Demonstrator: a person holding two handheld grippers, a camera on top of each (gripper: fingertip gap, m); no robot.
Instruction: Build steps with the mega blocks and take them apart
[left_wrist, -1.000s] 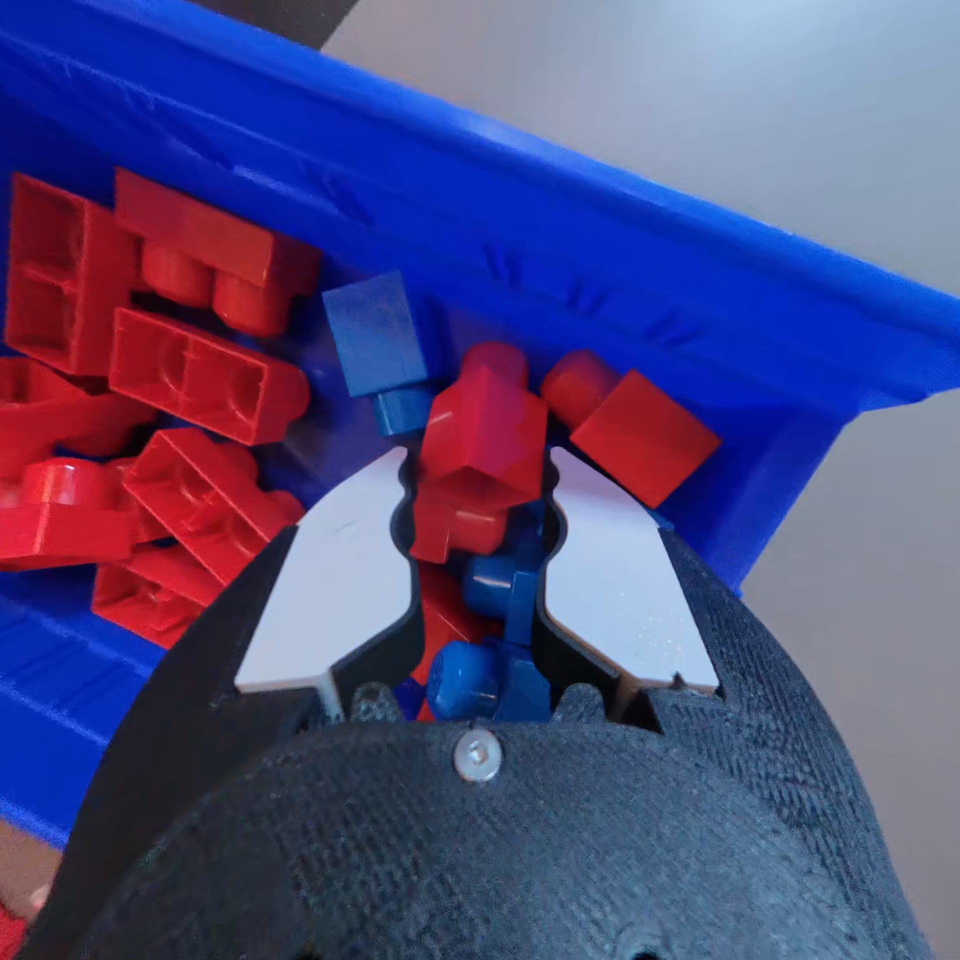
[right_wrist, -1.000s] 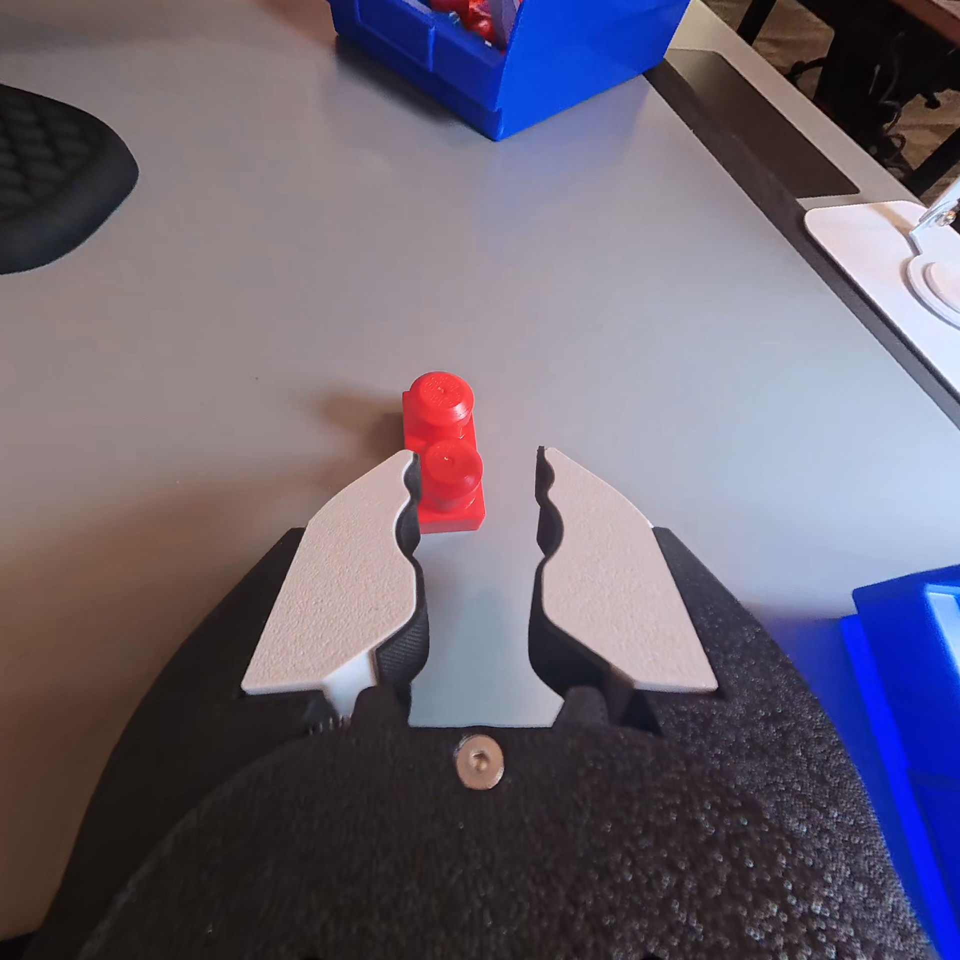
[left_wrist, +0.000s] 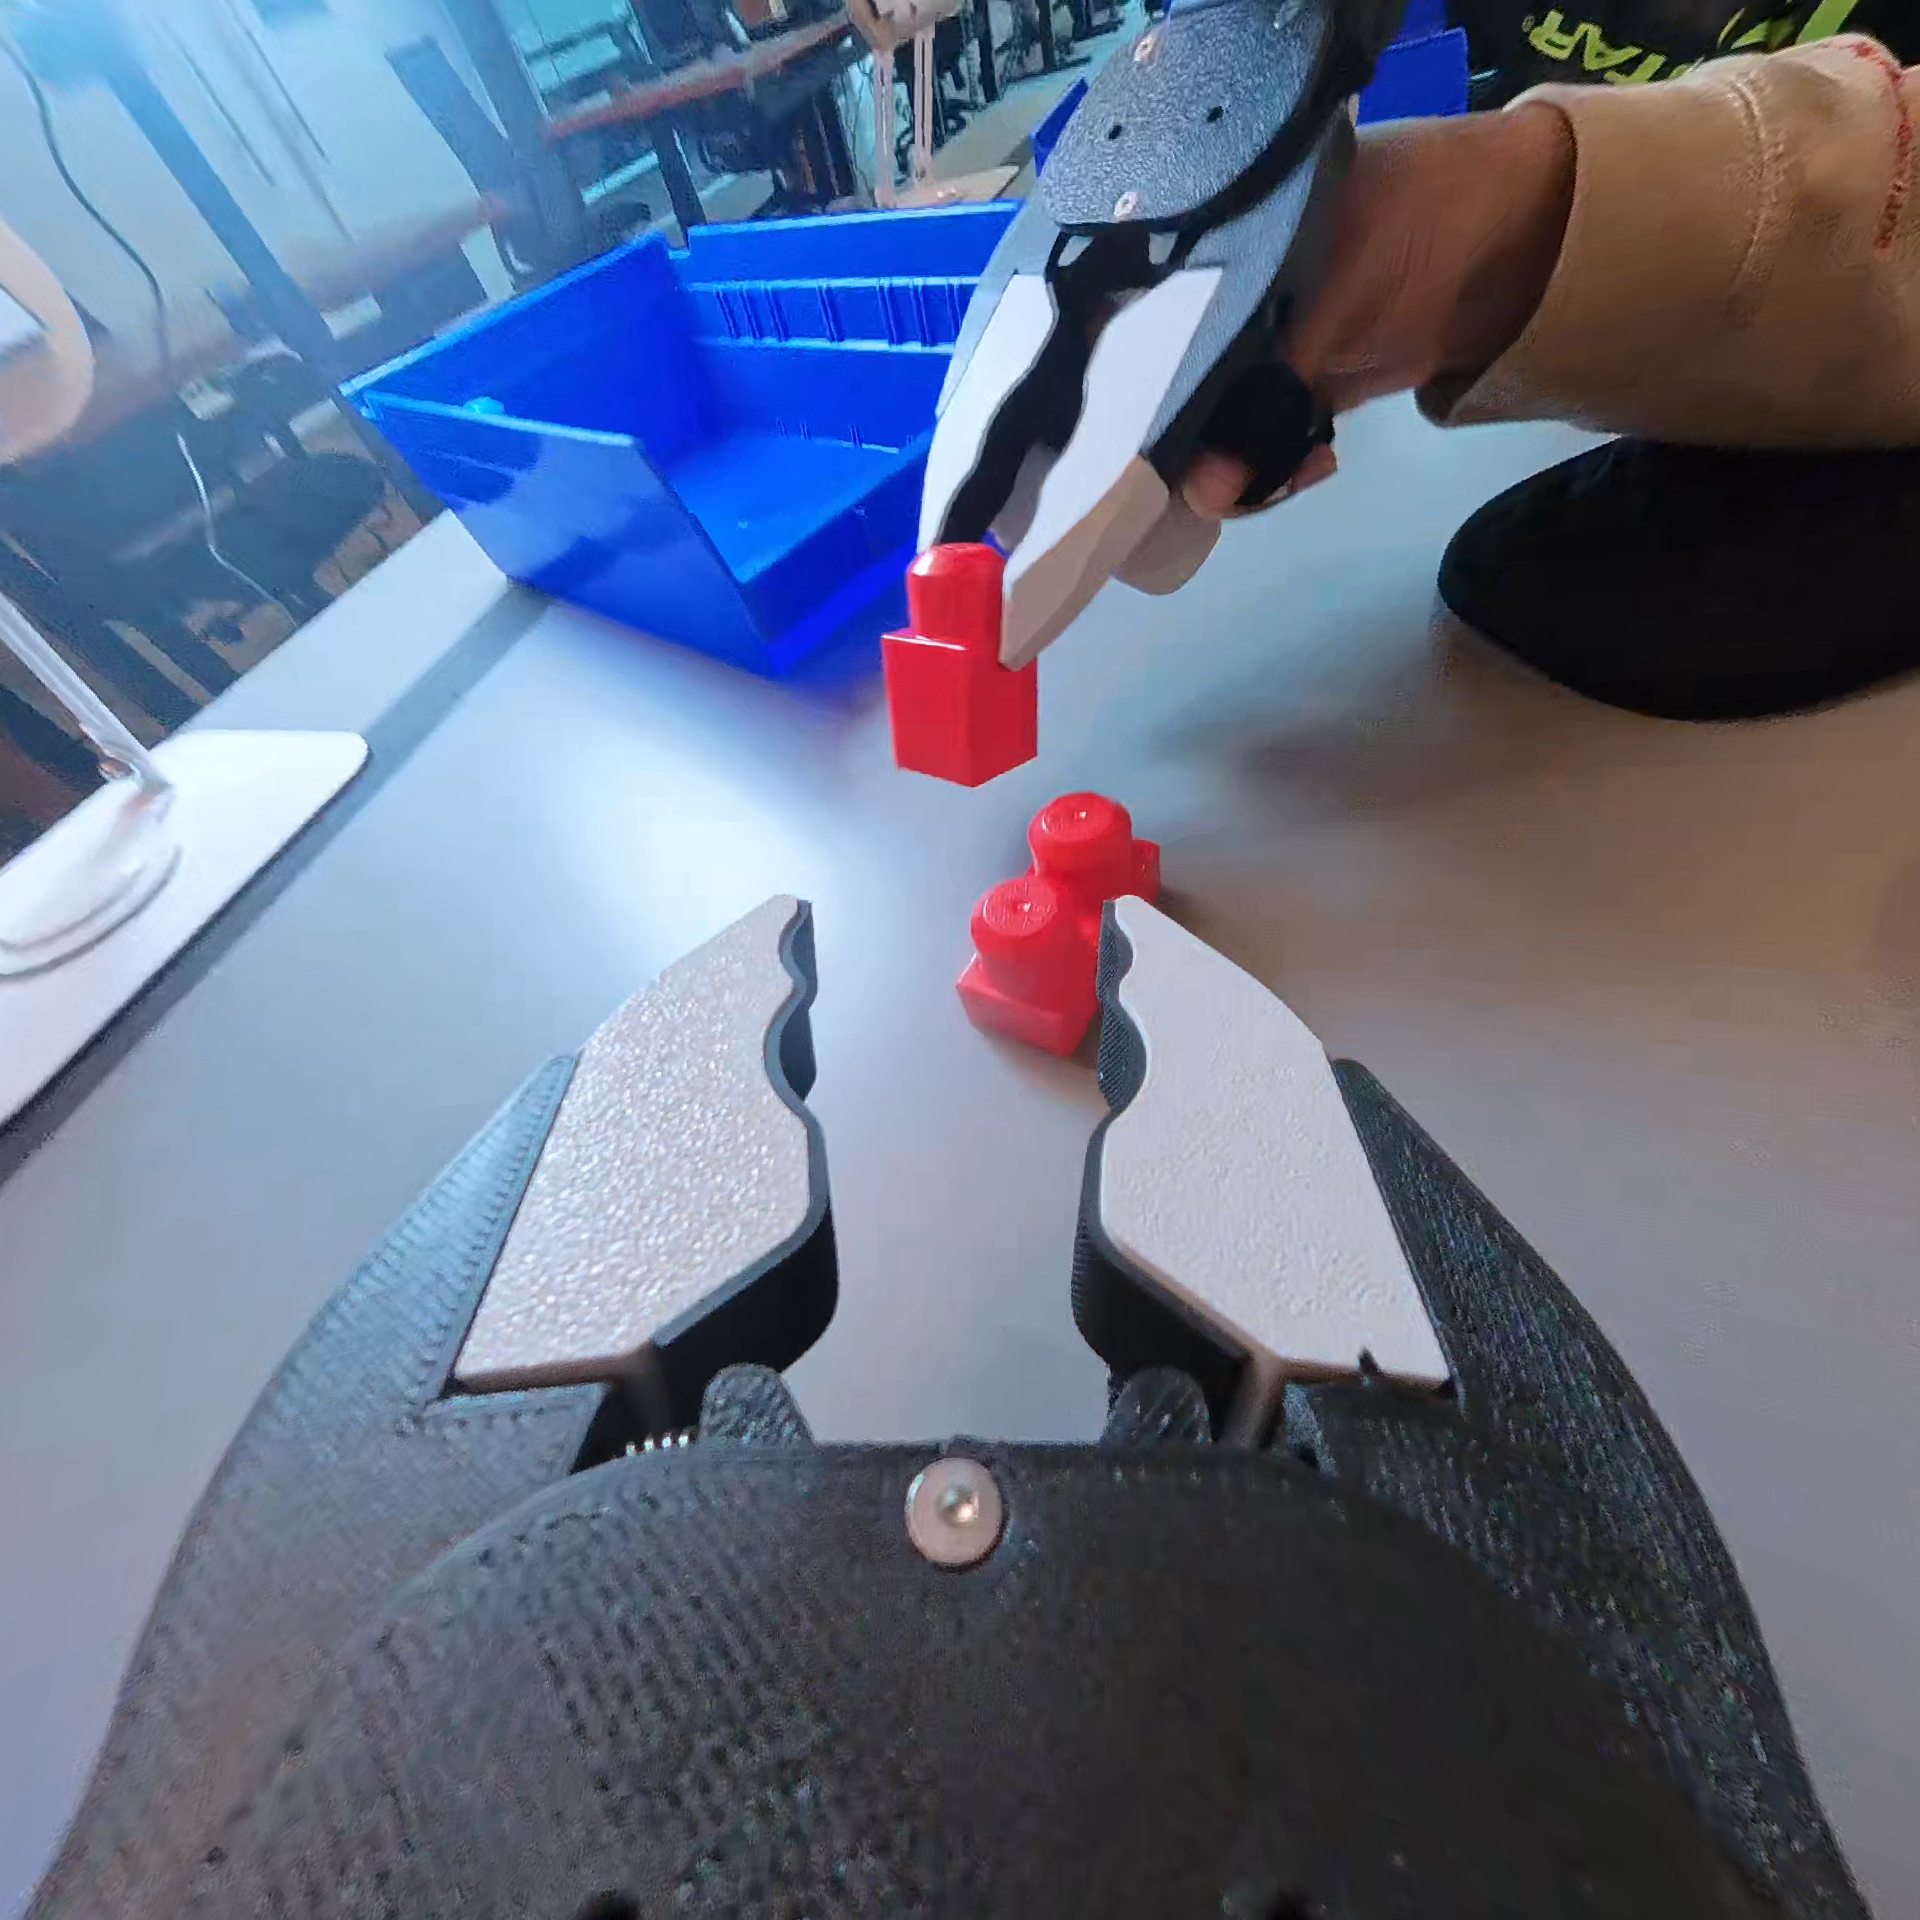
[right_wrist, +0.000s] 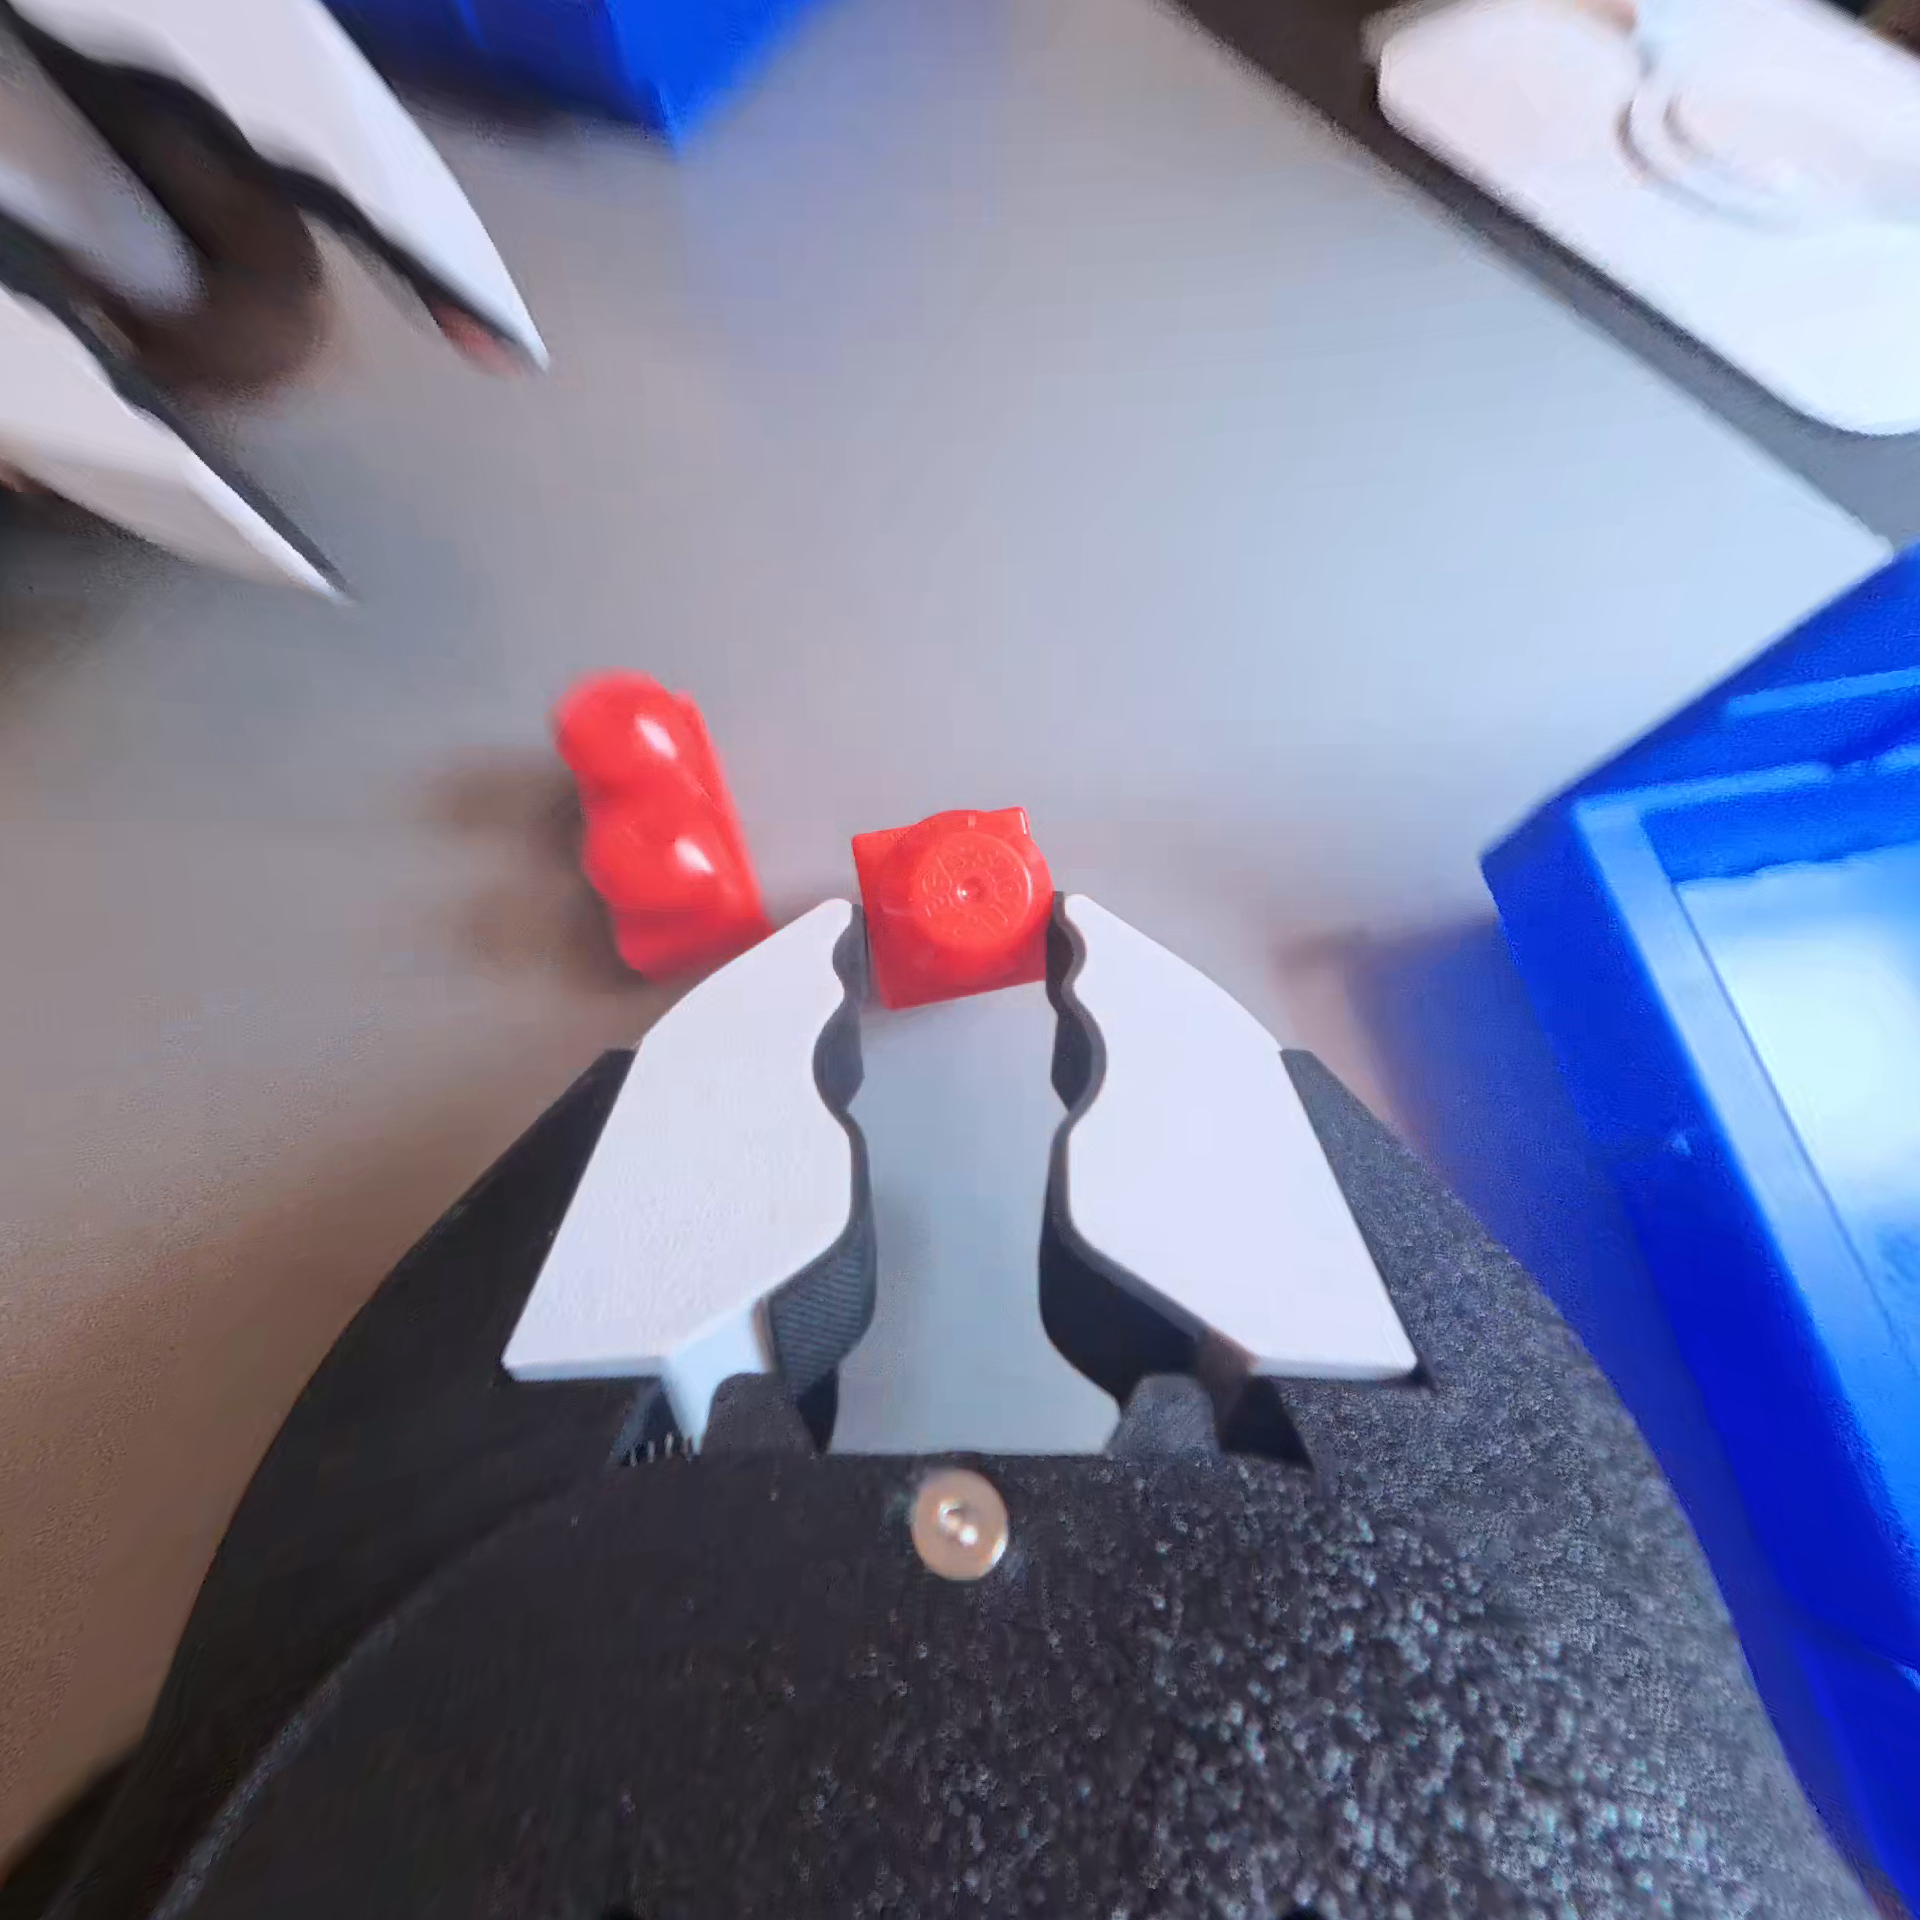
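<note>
Between the fingers of the right gripper (right_wrist: 956, 925), a small red one-stud block (right_wrist: 951, 909) is pinched at the tips, stud toward the camera. Seen from the left wrist view, this same block (left_wrist: 961, 675) hangs in the air above the grey table (left_wrist: 468, 1039), at 12 o'clock from a red two-stud block (left_wrist: 1049, 935) that rests on the table. The right gripper (left_wrist: 987, 613) comes down from 1 o'clock, held by a person's hand (left_wrist: 1434, 270) in a tan sleeve.

The left gripper (left_wrist: 951, 925) is spread wide and holds nothing; its right finger (left_wrist: 1226, 1143) covers one side of the two-stud block, so contact cannot be judged. An open blue bin (left_wrist: 665, 457) sits at 11 o'clock behind the blocks; its visible floor looks bare, and its far end is cut off by the right gripper. A white stand base (left_wrist: 156, 821) lies at 9 o'clock.

The right wrist view is motion-blurred: the two-stud block (right_wrist: 655, 821) smears at 10 o'clock of the held block, the left gripper's fingertips (right_wrist: 416, 239) are cut off at the upper left, and a blue bin (right_wrist: 1714, 1039) is cropped at 3 o'clock.

A second ago the left gripper was inside a bin of red and blue blocks, closed around a red one; now it is open over the table. The right gripper was then open around the two-stud block; now it grips the single-stud block.
</note>
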